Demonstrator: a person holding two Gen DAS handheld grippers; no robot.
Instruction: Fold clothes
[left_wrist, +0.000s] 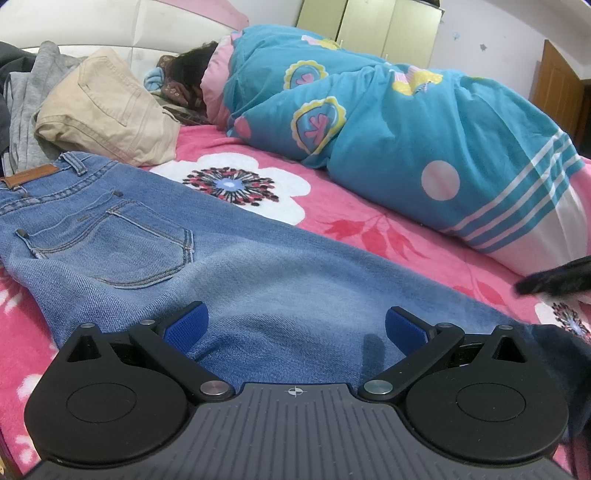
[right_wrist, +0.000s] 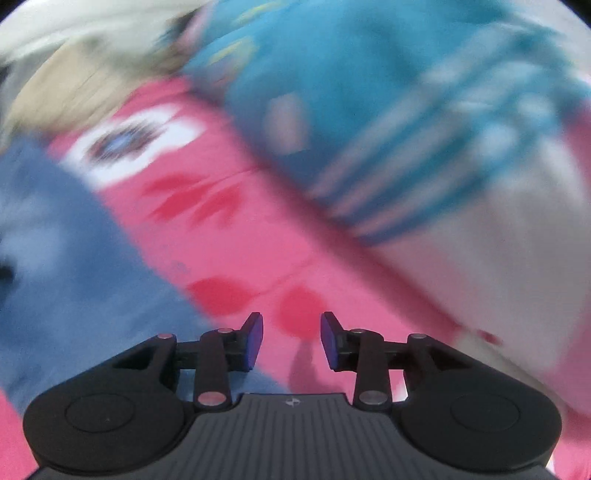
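Note:
Blue jeans (left_wrist: 229, 266) lie flat on a pink flowered blanket (left_wrist: 354, 225), back pocket up, waistband at the far left. My left gripper (left_wrist: 295, 326) stands open low over the jeans' leg, its blue pads (left_wrist: 186, 326) wide apart with only denim below them. In the blurred right wrist view my right gripper (right_wrist: 291, 341) is partly open above the pink blanket (right_wrist: 266, 254), nothing between its pads. The jeans (right_wrist: 74, 251) show as a blue smear at its left. A dark blurred tip of the other gripper (left_wrist: 554, 280) enters the left wrist view at the right edge.
Beige trousers (left_wrist: 107, 110) and grey clothes (left_wrist: 26, 110) are piled at the far left near the white headboard (left_wrist: 110, 26). A person lies under a teal patterned quilt (left_wrist: 388, 122) across the back of the bed. A pale wardrobe (left_wrist: 369, 26) stands behind.

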